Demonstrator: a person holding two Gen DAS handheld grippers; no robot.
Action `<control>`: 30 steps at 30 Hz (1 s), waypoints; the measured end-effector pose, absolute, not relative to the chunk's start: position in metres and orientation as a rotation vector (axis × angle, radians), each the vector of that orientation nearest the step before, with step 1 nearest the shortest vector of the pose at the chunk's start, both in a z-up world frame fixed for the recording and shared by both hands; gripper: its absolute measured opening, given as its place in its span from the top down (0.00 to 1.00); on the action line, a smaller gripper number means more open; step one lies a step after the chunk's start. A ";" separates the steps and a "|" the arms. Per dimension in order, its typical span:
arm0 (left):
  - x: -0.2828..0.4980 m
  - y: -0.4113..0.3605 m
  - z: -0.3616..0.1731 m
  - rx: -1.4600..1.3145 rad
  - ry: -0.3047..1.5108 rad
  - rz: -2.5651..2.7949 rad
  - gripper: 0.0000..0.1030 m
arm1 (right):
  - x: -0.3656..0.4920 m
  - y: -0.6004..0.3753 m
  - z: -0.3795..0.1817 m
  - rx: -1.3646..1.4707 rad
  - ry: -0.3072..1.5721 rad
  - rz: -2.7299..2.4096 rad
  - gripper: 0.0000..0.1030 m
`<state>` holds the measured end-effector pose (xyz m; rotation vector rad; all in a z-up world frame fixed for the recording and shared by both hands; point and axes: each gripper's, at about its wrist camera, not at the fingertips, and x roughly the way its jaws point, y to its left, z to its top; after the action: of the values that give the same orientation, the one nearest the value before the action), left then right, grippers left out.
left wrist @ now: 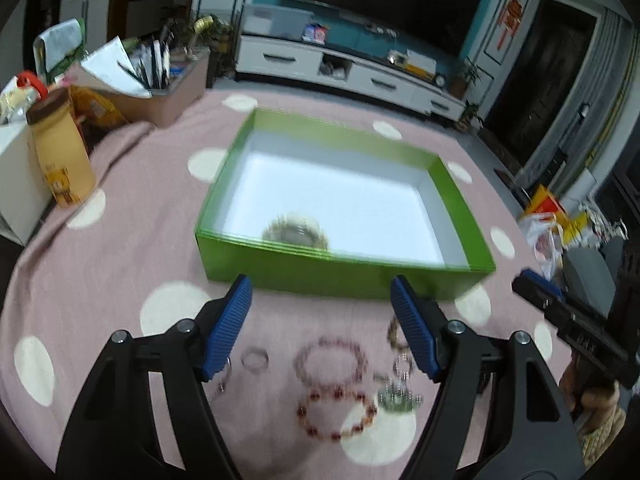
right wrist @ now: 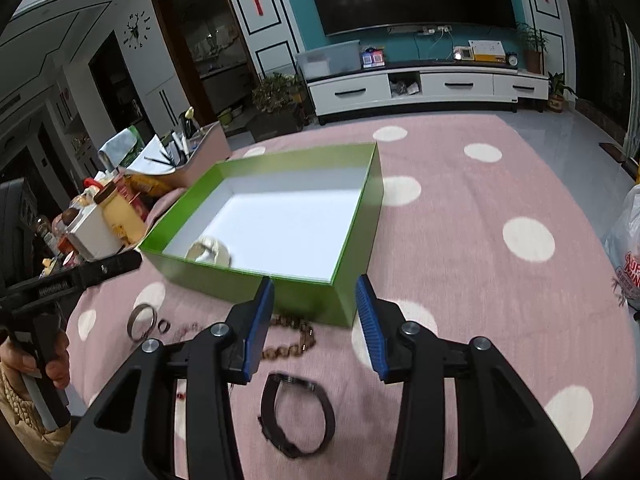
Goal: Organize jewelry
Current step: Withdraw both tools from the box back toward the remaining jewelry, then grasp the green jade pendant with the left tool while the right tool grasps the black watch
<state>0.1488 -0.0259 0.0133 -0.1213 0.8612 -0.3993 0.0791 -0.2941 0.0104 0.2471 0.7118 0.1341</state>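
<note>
A green box (left wrist: 320, 272) with a white inside stands on the pink dotted cloth; a pale bracelet (left wrist: 294, 230) lies in its near left corner, also in the right wrist view (right wrist: 210, 252). My left gripper (left wrist: 320, 320) is open and empty, above a pink bead bracelet (left wrist: 332, 362), a red bead bracelet (left wrist: 338, 412), a small ring (left wrist: 255, 360) and a silver piece (left wrist: 398, 396). My right gripper (right wrist: 316, 324) is open and empty, above a black watch band (right wrist: 298, 416) and a brown bead string (right wrist: 292, 340). A metal bangle (right wrist: 141, 322) lies to the left.
A yellow bottle (left wrist: 60, 152), a white box (left wrist: 16, 176) and a pink bin of papers (left wrist: 160, 88) crowd the table's left edge. A plastic bag (right wrist: 626, 248) sits at the right edge. The box (right wrist: 280, 220) lies between both grippers and the far side.
</note>
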 end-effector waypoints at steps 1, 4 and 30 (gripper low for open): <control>0.144 -0.026 0.008 -0.118 0.877 -0.409 0.29 | 0.076 -0.294 0.008 0.251 0.718 0.135 0.58; 0.134 -0.026 -0.006 -0.099 0.912 -0.431 0.29 | 0.064 -0.296 0.002 0.250 0.729 0.134 0.58; 0.083 -0.114 -0.056 0.229 0.982 -0.699 0.53 | 0.047 -0.284 -0.046 0.194 0.926 0.212 0.58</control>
<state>0.0835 -0.1141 -0.0564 0.2287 0.9822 -0.6989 0.0471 -0.2840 -0.0465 0.1937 0.9263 0.2116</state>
